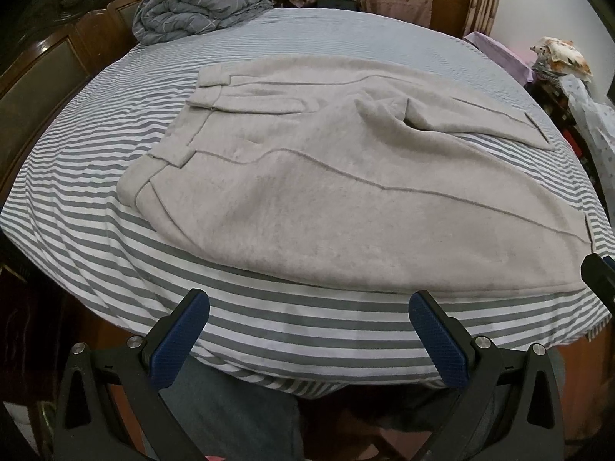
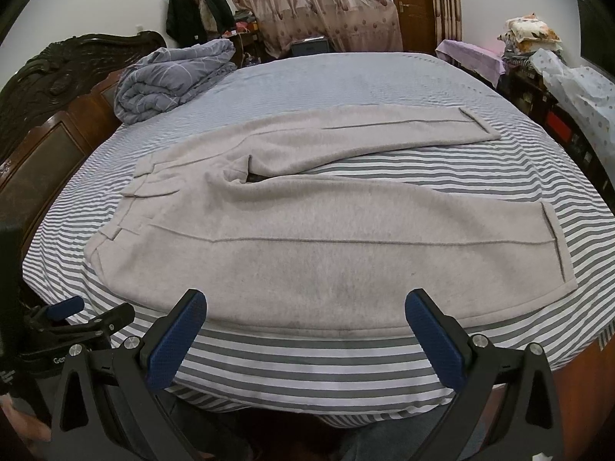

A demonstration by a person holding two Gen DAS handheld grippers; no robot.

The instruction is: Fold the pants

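Light grey pants (image 1: 307, 176) lie spread flat on the striped bed, waistband to the left, both legs running right and splayed apart. They also show in the right wrist view (image 2: 307, 238), with the cuffs at the right. My left gripper (image 1: 309, 330) is open and empty, held over the bed's near edge just short of the near leg. My right gripper (image 2: 305, 326) is open and empty, also at the near edge below the near leg. The left gripper shows at the left edge of the right wrist view (image 2: 73, 315).
The bed (image 1: 269, 326) has a grey-and-white striped sheet. A folded blue-grey quilt (image 1: 200, 4) sits at the far left corner by the dark wooden headboard (image 2: 50, 88). Cluttered furniture with pillows (image 2: 530, 34) stands at the right; curtains (image 2: 315, 4) hang behind.
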